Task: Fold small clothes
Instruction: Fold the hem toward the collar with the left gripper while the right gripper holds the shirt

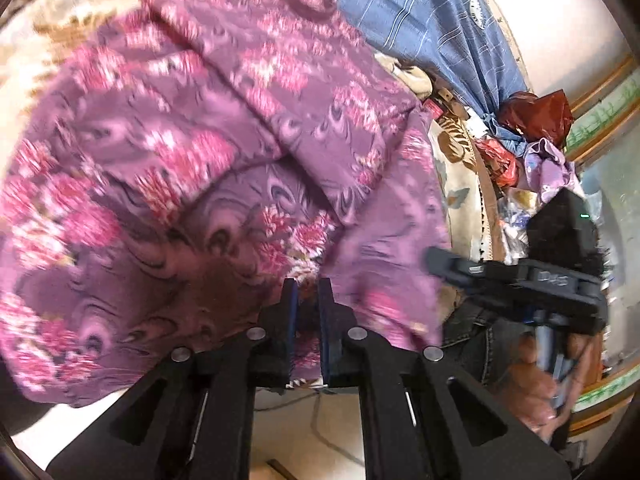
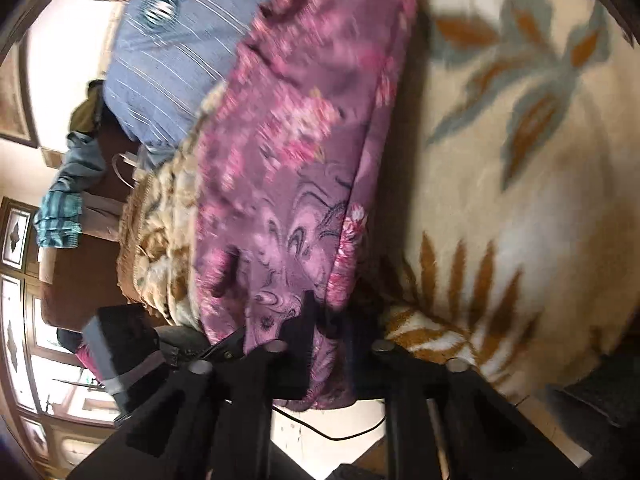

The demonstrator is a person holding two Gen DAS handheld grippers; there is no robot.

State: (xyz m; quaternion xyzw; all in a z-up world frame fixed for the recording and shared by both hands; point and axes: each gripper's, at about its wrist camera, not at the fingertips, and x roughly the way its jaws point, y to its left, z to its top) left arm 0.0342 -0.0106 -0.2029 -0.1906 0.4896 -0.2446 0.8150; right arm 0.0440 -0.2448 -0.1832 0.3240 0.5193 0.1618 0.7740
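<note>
We have both grippers, left [image 1: 307,300] and right [image 2: 326,312], pinching the purple cloth [image 1: 192,152] with narrow jaws, folding barely begun.

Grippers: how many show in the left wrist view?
2: the left gripper at bottom centre on the purple floral cloth; the right gripper at right, its tips hidden.

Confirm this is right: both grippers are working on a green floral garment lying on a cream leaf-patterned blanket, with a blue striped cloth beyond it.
Wrong colour: the floral garment is purple with pink flowers, as the left wrist view shows. The cream leaf-patterned blanket and blue striped cloth are right.
</note>
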